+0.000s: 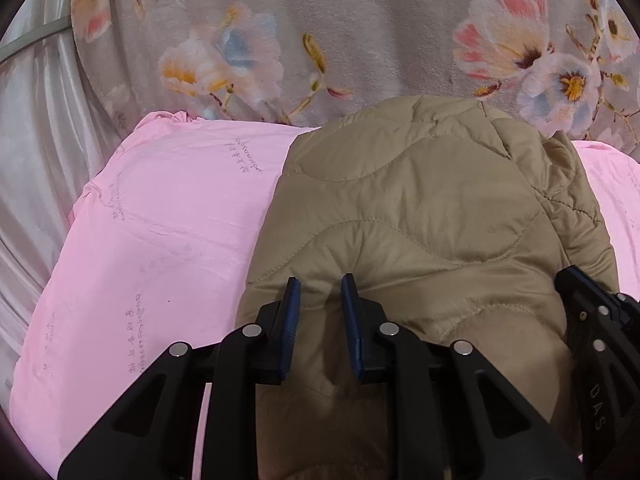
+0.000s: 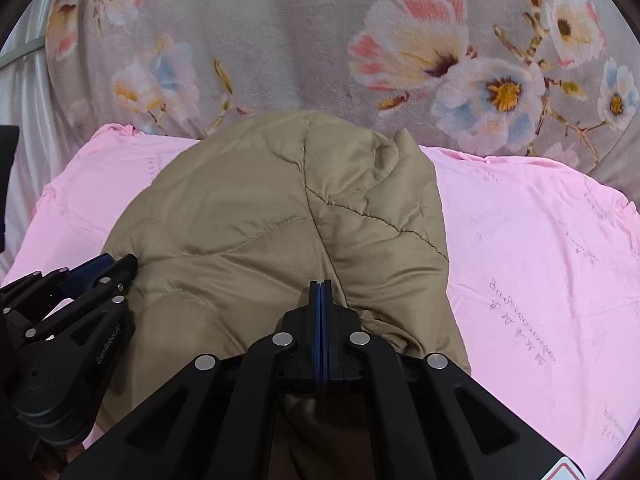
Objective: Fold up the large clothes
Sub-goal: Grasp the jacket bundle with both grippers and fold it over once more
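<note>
A quilted tan jacket is spread on the pink sheet of the bed, its long axis running away from both tools. The left tool is held narrowly parted over the near hem; whether fabric is pinched cannot be told. The right tool is fully closed, empty.

One quilted tan jacket lies bundled in the middle. Under it is one pink sheet printed with faint writing. Behind them is one grey blanket with a flower print; in the right wrist view about seven flowers show on it, some cut off at the edge. Two grippers are in view, the left gripper and the right gripper, each with two blue-padded fingers. One pale curtain hangs at the left.
</note>
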`<state>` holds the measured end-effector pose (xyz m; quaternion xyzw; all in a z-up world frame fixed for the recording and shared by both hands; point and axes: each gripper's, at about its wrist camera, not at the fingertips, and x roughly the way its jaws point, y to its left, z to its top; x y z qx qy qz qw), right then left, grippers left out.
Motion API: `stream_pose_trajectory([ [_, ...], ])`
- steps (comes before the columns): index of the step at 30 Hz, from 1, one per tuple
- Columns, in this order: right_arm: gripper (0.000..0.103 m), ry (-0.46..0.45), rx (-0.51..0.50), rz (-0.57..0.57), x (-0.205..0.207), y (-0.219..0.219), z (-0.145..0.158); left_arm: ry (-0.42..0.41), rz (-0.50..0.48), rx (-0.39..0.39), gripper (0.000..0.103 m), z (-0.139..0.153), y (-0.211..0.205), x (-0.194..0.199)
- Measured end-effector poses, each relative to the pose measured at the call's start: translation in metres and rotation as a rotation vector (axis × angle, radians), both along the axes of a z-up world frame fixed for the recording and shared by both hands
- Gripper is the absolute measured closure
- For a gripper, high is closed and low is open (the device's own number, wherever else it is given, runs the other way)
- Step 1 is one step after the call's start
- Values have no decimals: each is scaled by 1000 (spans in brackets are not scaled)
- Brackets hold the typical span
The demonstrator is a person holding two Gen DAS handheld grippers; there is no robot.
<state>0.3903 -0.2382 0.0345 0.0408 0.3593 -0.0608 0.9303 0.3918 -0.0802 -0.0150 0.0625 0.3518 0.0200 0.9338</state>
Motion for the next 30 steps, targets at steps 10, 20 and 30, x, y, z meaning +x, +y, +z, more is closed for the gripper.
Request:
stream_pose_trajectory([
  [10, 103, -32, 4, 3, 8, 1, -26, -66, 23, 30, 85, -20, -6, 6],
  [20, 103, -52, 20, 12, 9, -1, -32, -104, 26, 51, 86, -27, -9, 7],
  [30, 103, -55, 29, 24, 10, -2, -31, -130, 34, 74, 86, -31, -12, 5],
])
